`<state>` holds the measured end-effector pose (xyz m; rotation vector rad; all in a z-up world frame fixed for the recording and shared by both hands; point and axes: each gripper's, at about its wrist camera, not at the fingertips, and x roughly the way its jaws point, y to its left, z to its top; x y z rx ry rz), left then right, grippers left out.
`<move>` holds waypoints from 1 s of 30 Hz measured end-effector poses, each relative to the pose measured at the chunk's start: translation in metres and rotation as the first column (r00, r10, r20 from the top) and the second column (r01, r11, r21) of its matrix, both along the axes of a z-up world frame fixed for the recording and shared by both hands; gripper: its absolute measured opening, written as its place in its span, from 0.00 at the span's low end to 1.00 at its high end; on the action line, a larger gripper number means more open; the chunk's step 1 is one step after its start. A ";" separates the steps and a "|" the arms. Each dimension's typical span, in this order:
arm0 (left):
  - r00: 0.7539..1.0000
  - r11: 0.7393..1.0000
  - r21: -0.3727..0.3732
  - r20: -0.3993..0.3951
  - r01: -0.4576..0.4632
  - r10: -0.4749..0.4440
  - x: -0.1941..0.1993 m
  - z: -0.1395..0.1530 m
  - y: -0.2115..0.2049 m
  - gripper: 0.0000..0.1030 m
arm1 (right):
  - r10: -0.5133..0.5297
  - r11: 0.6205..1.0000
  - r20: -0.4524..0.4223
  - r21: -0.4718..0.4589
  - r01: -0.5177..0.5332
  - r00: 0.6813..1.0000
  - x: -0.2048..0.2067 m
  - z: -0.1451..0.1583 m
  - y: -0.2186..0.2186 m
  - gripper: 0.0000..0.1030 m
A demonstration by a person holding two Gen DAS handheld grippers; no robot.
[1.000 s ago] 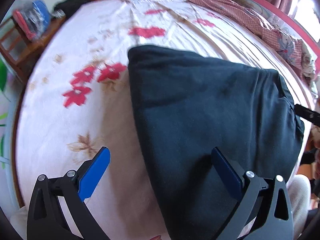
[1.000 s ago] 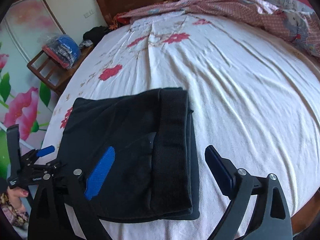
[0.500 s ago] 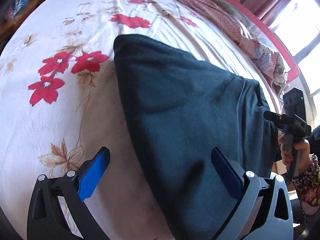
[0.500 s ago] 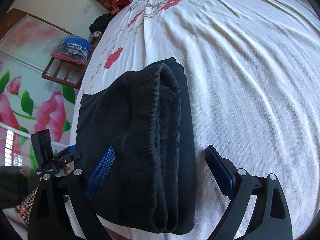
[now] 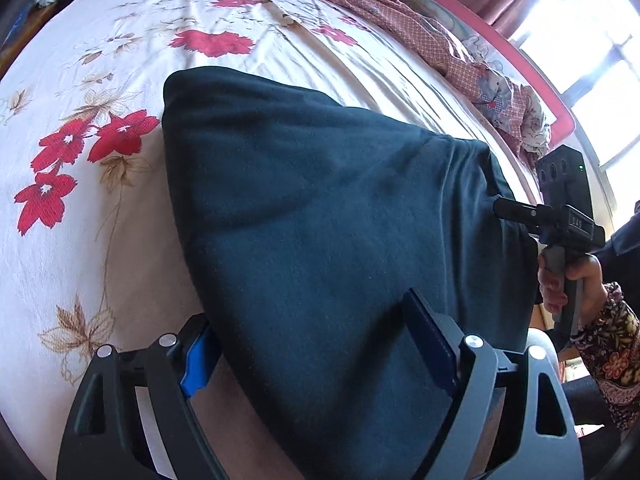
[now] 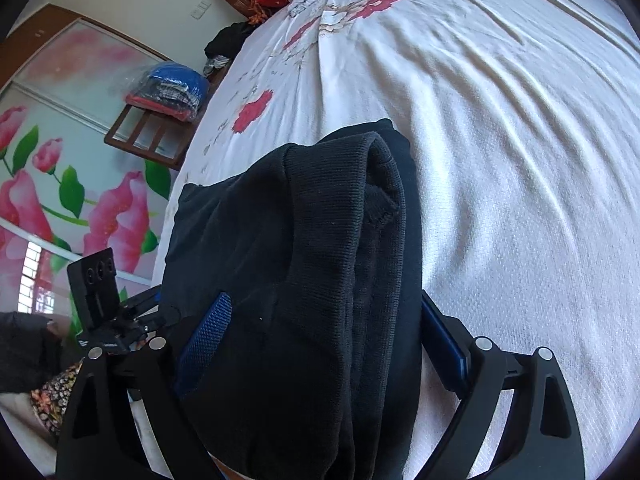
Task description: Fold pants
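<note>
Both grippers advanced, straddling pants [image 5: 340,220] | long axis left-right across bed [image 5: 100,60]

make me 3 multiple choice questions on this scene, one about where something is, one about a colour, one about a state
1. Where do the pants lie?
A. on the flowered bedsheet
B. on a wooden floor
C. in a laundry basket

2. What colour are the pads on the fingers of the left gripper?
A. yellow
B. blue
C. white

3. How do the fingers of the right gripper stand?
A. shut tight with nothing between them
B. apart, with the folded edge of the pants between them
C. holding a hanger

Answers:
1. A, the dark folded cloth rests on the white sheet with red flowers.
2. B, a bright blue pad shows on one finger in the left wrist view.
3. B, the thick folded waistband end sits between the two spread fingers in the right wrist view.
</note>
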<state>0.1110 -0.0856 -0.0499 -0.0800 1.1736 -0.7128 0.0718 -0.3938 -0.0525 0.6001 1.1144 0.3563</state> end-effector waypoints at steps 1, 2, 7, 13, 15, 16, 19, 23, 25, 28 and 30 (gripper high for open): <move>1.000 1.000 0.005 0.009 -0.003 0.003 -0.001 0.001 -0.002 0.77 | -0.006 1.000 -0.002 -0.003 0.006 1.000 0.000 -0.001 0.000 0.78; 1.000 1.000 0.013 0.022 -0.007 0.007 -0.003 0.002 -0.003 0.74 | -0.015 1.000 -0.009 -0.018 0.015 1.000 0.000 -0.001 0.002 0.74; 0.995 0.997 0.074 0.095 -0.034 0.027 -0.011 0.016 -0.008 0.48 | -0.010 0.996 0.021 -0.085 0.012 1.000 -0.008 0.007 0.008 0.50; 0.986 0.998 0.061 0.165 -0.011 0.001 -0.022 0.041 -0.002 0.21 | -0.007 0.990 0.068 -0.140 0.016 0.998 -0.014 0.028 0.015 0.39; 0.984 0.999 0.044 0.179 0.003 -0.011 -0.025 0.049 -0.002 0.19 | 0.004 0.986 0.086 -0.164 0.010 0.996 -0.018 0.038 0.017 0.39; 0.981 0.999 0.045 0.192 0.012 -0.020 -0.028 0.052 -0.003 0.19 | 0.011 0.983 0.094 -0.181 0.006 0.996 -0.020 0.041 0.018 0.39; 0.976 0.999 0.044 0.216 0.012 -0.021 -0.032 0.054 -0.003 0.18 | 0.019 0.978 0.097 -0.210 0.001 0.995 -0.024 0.047 0.020 0.39; 0.985 0.999 -0.029 0.171 -0.035 0.040 -0.035 0.051 0.017 0.17 | 0.040 0.973 0.124 -0.229 -0.011 0.991 -0.031 0.060 0.034 0.39; 0.985 0.998 -0.028 0.159 -0.060 0.064 -0.035 0.047 0.025 0.17 | 0.067 0.976 0.151 -0.213 -0.033 0.986 -0.034 0.066 0.044 0.38; 0.985 0.996 -0.036 0.145 -0.086 0.090 -0.033 0.047 0.035 0.16 | 0.066 0.982 0.157 -0.183 -0.037 0.985 -0.029 0.064 0.054 0.37; 0.982 0.995 -0.035 0.161 -0.090 0.094 -0.033 0.053 0.037 0.16 | 0.072 0.983 0.154 -0.179 -0.044 0.985 -0.021 0.063 0.058 0.36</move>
